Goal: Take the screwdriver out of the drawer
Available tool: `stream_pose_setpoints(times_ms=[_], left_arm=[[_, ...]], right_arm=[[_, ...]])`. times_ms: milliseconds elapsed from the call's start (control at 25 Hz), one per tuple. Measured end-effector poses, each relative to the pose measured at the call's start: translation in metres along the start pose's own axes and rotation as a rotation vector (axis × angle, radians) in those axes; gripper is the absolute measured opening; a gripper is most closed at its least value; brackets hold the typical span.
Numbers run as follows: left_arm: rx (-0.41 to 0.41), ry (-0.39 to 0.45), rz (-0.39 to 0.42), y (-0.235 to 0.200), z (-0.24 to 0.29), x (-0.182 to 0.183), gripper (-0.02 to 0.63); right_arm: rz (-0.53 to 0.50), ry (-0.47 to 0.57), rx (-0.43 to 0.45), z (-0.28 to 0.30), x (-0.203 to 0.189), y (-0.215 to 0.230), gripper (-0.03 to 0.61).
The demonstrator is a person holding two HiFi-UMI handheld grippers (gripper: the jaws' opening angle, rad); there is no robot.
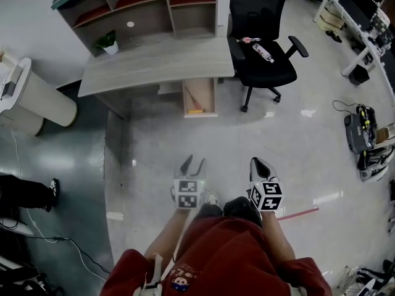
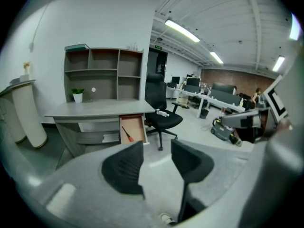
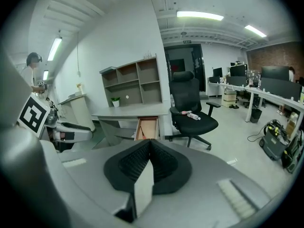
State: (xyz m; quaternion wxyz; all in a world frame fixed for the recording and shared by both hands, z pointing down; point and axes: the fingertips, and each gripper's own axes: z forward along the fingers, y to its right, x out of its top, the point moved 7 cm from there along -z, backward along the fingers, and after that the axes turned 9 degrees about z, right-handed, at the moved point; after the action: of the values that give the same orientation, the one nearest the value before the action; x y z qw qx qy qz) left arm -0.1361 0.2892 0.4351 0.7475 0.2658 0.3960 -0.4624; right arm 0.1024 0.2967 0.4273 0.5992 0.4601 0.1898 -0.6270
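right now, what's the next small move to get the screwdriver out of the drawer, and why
Probably step forward and carry the left gripper toward the open drawer. Its jaws stand apart, while the right gripper is shut, and both hang over the floor well short of the desk. The screwdriver lies in the drawer, untouched.

You can read no word or number here. The cubes [image 1: 187, 194] on your left gripper [image 1: 194, 164] and right gripper [image 1: 258, 163] bear only black-and-white square patterns. The sign [image 3: 185, 42] over the doorway [image 3: 183, 58] is too small to make out.
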Motion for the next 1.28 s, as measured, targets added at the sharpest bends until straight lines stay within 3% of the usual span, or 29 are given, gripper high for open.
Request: stream_pose_setpoints(times_ms=[480, 960, 1280], left_arm=[[0.044, -0.013, 0.018, -0.025, 0.075, 0.042, 0.183], [0.131, -0.038, -0.034, -0.047, 0.186, 0.124, 0.183], [0.169, -0.041, -0.058, -0.045, 0.249, 0.167, 0.182]], right_arm=[[0.042, -0.012, 0.042, 0.080, 0.043, 0.039, 0.000], [0.000, -0.017, 0.131, 0.187, 0.155, 0.104, 0.000], [0.003, -0.039, 0.169, 0.238, 0.198, 0.154, 0.000]])
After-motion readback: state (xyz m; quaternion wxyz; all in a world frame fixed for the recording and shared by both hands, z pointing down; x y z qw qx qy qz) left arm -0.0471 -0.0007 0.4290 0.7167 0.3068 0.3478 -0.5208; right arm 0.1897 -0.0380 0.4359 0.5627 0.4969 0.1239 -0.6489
